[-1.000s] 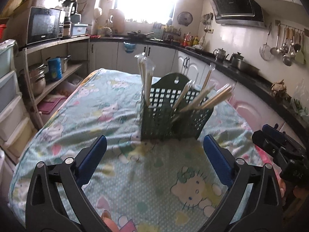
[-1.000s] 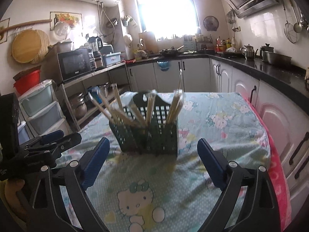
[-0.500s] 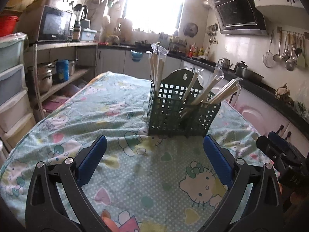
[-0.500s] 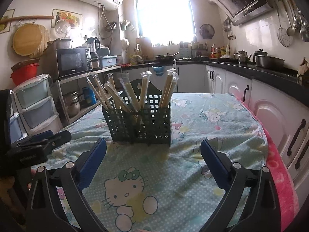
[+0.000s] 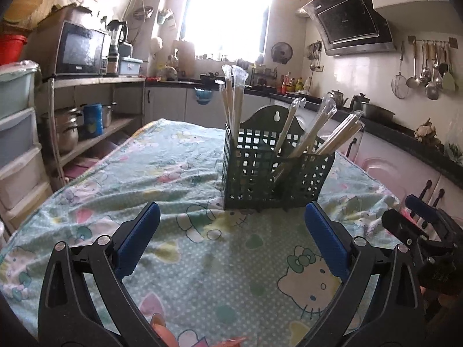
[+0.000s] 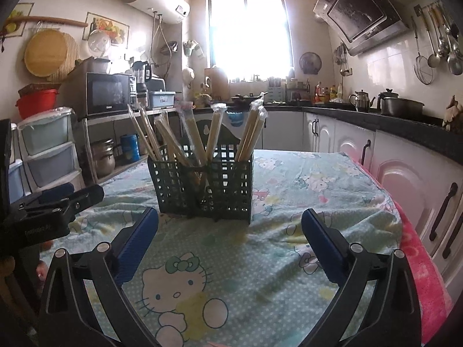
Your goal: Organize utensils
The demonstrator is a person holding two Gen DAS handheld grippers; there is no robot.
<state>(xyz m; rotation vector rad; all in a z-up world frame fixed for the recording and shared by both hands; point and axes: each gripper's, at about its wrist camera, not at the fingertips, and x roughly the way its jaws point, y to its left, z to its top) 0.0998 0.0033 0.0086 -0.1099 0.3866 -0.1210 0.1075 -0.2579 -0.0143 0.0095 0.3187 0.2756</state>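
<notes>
A dark green lattice utensil holder (image 5: 275,173) (image 6: 205,185) stands upright on the table. Several plastic-wrapped chopstick pairs (image 5: 315,133) (image 6: 185,133) lean out of its compartments. My left gripper (image 5: 231,217) sits low over the cloth just short of the holder, open, nothing between its blue pads. My right gripper (image 6: 230,219) faces the holder from the other side, jaws spread wide and empty. Each gripper shows in the other's view: the right gripper (image 5: 425,225) at that frame's right edge, the left gripper (image 6: 55,202) at this frame's left edge.
A pale green cartoon-cat tablecloth (image 5: 179,179) (image 6: 303,190) covers the table. White cabinets under a black counter (image 6: 390,127) run along the right. A shelf with a microwave (image 5: 81,49) and plastic drawers (image 6: 49,144) stands left. Ladles hang on the wall (image 5: 425,69).
Both grippers have sunk toward the table and tipped up, so the holder sits higher in each view. The right gripper's jaws have spread slightly wider.
</notes>
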